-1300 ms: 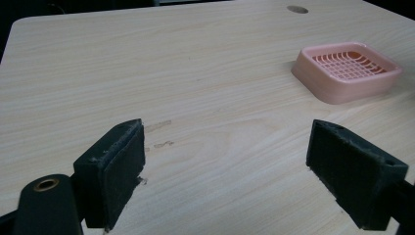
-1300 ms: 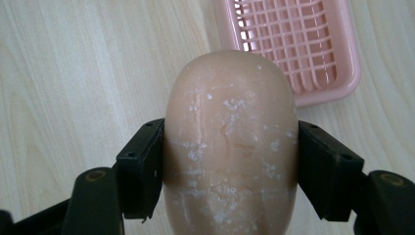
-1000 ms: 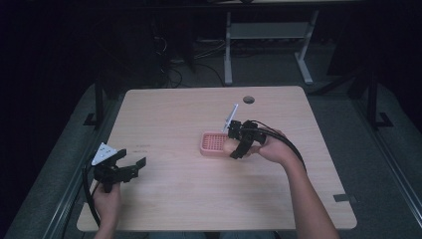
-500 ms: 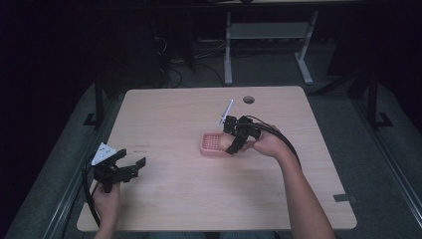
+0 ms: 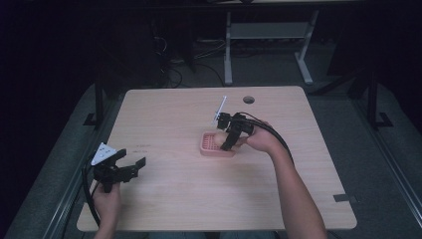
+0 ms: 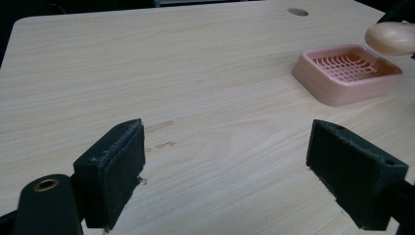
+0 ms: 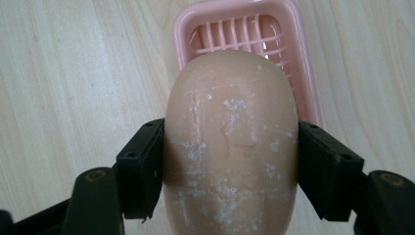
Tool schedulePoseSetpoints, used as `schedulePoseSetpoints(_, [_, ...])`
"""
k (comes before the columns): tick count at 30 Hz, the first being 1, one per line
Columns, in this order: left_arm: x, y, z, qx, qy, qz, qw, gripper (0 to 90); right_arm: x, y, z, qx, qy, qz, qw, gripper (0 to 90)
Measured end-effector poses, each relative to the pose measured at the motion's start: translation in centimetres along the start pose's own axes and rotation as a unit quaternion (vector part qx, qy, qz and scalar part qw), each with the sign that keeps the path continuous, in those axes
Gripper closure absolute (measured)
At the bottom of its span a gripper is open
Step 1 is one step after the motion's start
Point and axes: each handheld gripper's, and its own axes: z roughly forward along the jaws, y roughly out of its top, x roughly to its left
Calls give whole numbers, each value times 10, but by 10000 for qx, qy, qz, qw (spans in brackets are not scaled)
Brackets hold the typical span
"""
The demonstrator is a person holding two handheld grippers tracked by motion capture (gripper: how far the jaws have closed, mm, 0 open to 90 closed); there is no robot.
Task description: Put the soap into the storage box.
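A pink soap dish [image 5: 215,146] with a slatted bottom sits near the middle of the wooden table [image 5: 164,119]. My right gripper [image 5: 224,142] hovers just over the dish, shut on a tan oval bar of soap [image 7: 230,147] whose surface is flecked with white. In the right gripper view the soap hides most of the pink dish [image 7: 244,34] below it. My left gripper [image 5: 134,167] is open near the table's front left edge, well away from the dish. Its view shows the dish [image 6: 347,73] and the soap's end [image 6: 389,38] at the upper right.
A round cable hole [image 5: 249,99] lies near the table's far edge. Beyond the table stands a white desk frame [image 5: 268,45] on dark floor. A dark patch of tape [image 5: 346,197] marks the front right corner.
My right gripper has carried the soap forward and leftward, from beside the dish's right side to over the dish. The left gripper has stayed put.
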Motion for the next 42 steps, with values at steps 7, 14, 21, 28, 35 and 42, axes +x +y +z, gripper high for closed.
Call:
schedulePoseSetpoints(7, [0,0,0,-3,-5,-3,10000,142,-5,10,-1,-146,14,19,9999,320])
schedulePoseSetpoints(14, [0,0,0,-6,4,0,10000,142,-10,11,4,-125,34,85,9999,320])
schedulePoseSetpoints(21, [-1,0,0,6,6,-9,10000,142,-15,10,11,-55,105,163,9998,320])
schedulePoseSetpoints(28, [0,0,0,6,-4,-5,10000,142,-17,15,10,79,60,128,9999,320])
schedulePoseSetpoints(35, [-1,0,1,15,-3,4,10000,142,-20,21,8,-5,75,153,9999,320])
schedulePoseSetpoints(42, [0,0,1,-4,-12,-15,10000,142,-22,22,17,93,119,164,9998,320])
